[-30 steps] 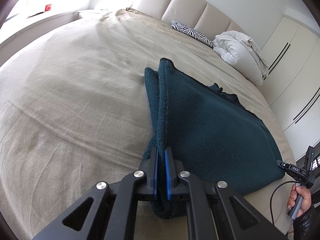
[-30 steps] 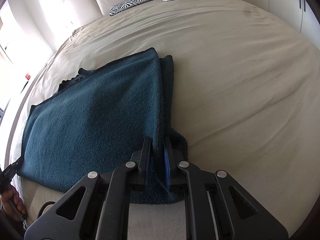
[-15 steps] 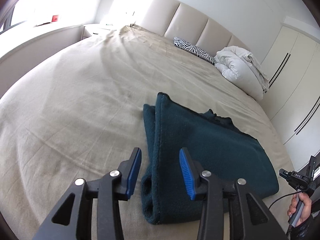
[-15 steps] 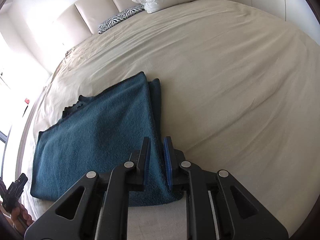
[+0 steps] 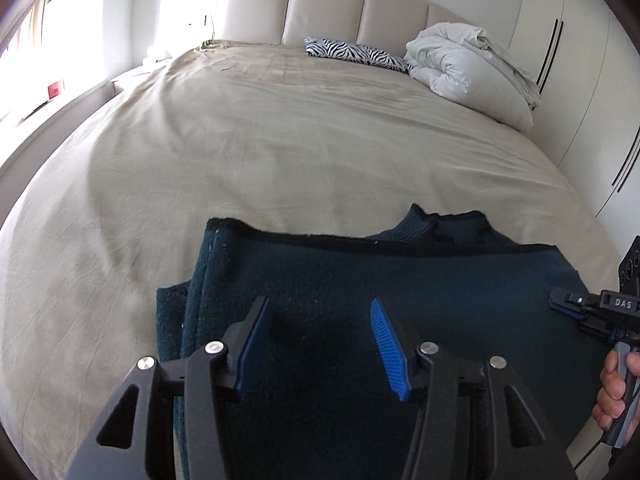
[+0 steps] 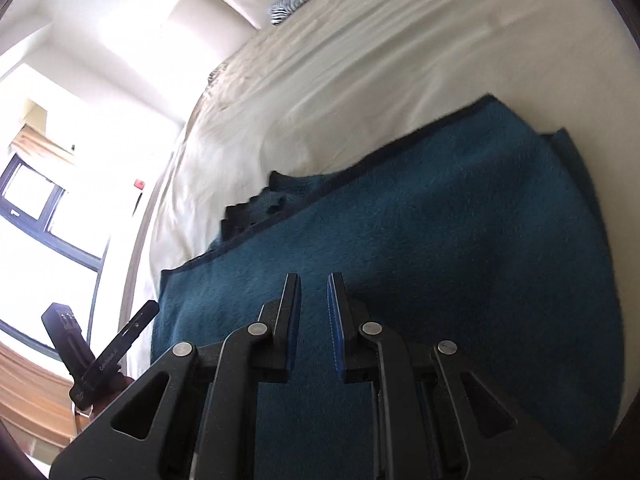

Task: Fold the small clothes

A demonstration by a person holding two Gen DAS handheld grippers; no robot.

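Covering beige bed (image 5: 280,152): teal garment (image 5: 400,280).

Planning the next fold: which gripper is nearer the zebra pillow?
Left. The left gripper faces the zebra pillow from over the teal cloth; the right gripper is farther right.

Left tool (image 5: 320,336) held with fingers spread wide; right tool (image 6: 313,312) held with fingers narrowly parted, both empty.
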